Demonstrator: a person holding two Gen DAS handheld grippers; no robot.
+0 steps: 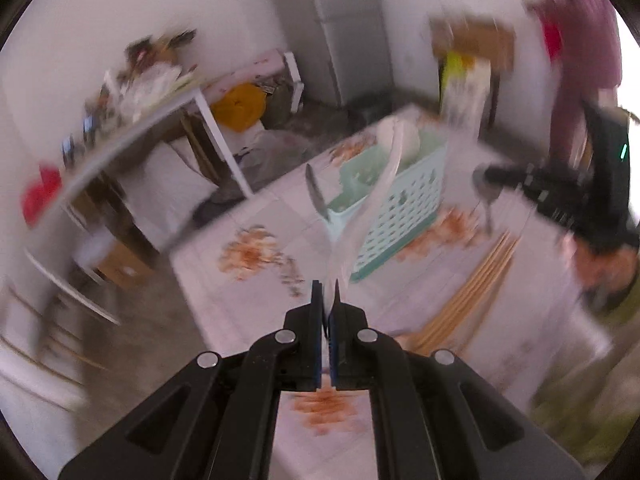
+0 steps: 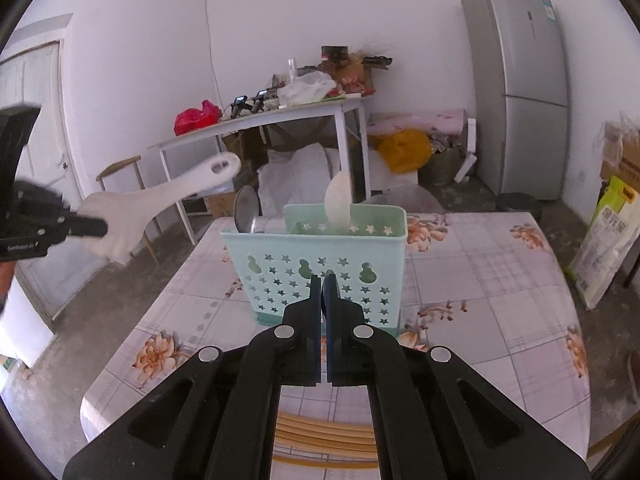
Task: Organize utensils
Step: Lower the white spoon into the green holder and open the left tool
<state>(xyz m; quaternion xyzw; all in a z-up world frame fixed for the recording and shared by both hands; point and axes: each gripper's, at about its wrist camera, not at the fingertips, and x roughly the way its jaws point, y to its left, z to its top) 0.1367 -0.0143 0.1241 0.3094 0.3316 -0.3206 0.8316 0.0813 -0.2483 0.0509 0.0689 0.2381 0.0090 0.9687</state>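
Left wrist view: the left gripper [image 1: 329, 288] has its jaws clamped on a white paddle [image 1: 376, 196], held in the air before the caddy [image 1: 404, 200].

Right wrist view: the right gripper [image 2: 324, 280] is closed, empty, facing the caddy [image 2: 320, 276] on the table [image 2: 480, 280]. Next, I'd say, the paddle [image 2: 160, 196] needs tipping upright over a free slot.

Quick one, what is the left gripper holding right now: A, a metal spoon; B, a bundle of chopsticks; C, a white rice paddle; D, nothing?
C: in the right wrist view the left gripper is shut on the white rice paddle, holding it in the air left of the green caddy.
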